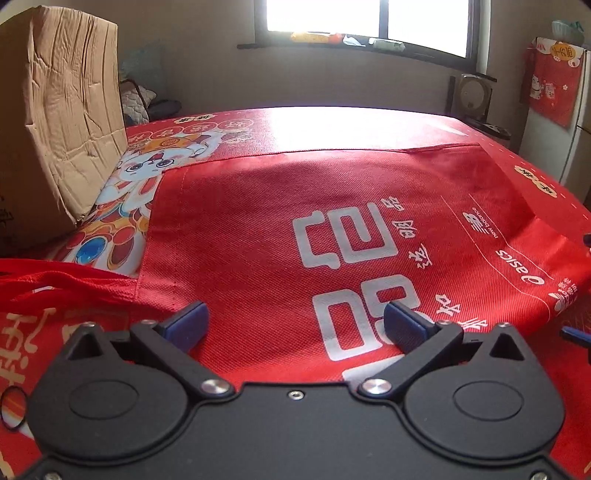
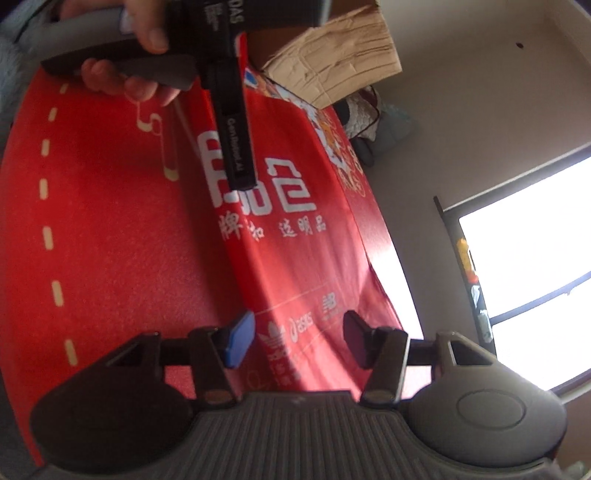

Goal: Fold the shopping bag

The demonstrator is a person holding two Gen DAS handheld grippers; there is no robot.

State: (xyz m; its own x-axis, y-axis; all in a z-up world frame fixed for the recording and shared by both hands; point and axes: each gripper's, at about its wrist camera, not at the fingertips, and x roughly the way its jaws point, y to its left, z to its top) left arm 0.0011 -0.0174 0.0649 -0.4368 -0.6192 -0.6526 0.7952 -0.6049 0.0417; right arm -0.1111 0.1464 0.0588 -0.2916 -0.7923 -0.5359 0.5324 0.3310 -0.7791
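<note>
The red non-woven shopping bag with white print lies flat on the red tablecloth, its handles trailing at the near left. My left gripper hovers over the bag's near edge, open, with nothing between its blue pads. In the right wrist view the same bag runs away from me. My right gripper is open and rolled over the bag's logo end; the cloth shows in the gap, not pinched. A person's hand holds the left gripper above the bag's far part.
A creased cardboard box stands on the table at the left, close to the bag's far left corner. A window is behind the table, a white fridge with a red cloth at the right. The tablecloth has a dashed border near the edge.
</note>
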